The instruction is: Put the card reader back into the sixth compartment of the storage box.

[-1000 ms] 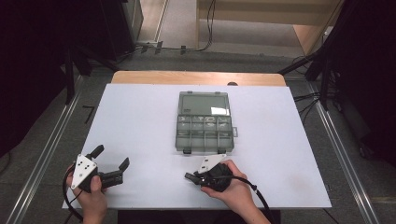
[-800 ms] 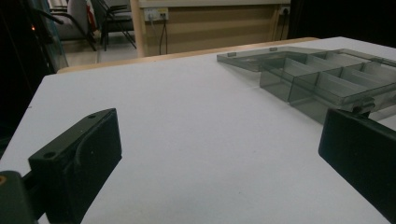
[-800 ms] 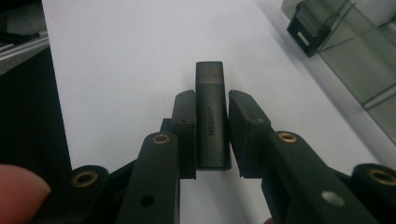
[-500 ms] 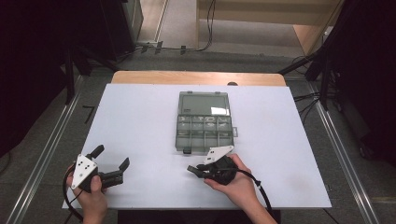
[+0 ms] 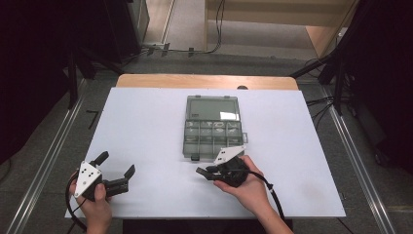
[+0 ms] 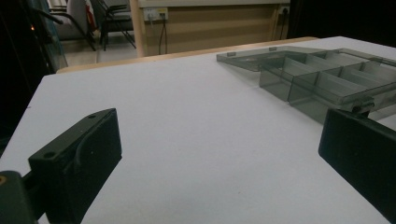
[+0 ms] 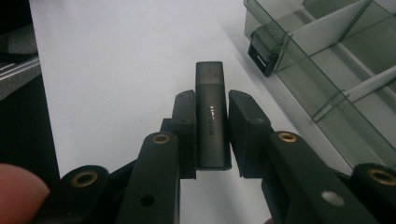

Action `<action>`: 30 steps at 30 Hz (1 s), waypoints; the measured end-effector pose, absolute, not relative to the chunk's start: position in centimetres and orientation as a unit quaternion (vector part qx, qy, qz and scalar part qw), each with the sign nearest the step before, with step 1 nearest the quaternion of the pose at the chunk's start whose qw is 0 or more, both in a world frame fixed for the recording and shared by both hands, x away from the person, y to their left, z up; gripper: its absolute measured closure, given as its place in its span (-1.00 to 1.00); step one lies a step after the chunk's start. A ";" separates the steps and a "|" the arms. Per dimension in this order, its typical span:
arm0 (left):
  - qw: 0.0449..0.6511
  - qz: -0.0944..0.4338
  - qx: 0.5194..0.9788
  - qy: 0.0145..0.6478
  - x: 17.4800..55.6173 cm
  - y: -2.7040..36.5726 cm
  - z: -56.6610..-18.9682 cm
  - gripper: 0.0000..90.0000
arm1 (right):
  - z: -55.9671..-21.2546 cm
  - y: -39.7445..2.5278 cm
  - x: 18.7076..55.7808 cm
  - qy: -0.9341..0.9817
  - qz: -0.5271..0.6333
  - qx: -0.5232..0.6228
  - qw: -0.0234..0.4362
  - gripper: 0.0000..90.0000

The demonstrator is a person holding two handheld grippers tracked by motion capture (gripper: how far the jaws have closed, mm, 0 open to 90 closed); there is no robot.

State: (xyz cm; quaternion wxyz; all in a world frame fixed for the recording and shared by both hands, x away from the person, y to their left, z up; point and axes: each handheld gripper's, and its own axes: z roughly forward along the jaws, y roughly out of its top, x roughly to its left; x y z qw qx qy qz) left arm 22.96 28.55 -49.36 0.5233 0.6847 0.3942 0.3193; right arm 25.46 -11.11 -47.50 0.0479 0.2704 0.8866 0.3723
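The left tongs [image 5: 116, 170] rest low over the near left corner of the table [image 5: 146, 126], jaws spread wide with nothing between them, the box [image 6: 327, 79] ahead and off to their right. The right tongs [image 5: 202, 171] are clamped on a dark stick [image 7: 212, 116], which juts out past their tips just above the table. The box's latch [image 7: 261, 49] lies just ahead and right of them.
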 end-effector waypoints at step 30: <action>0.523 0.319 0.685 0.394 23.0 28.5 -49.4 -1.00 | -46.5 -11.3 27.4 0.886 0.364 0.280 0.064 0.58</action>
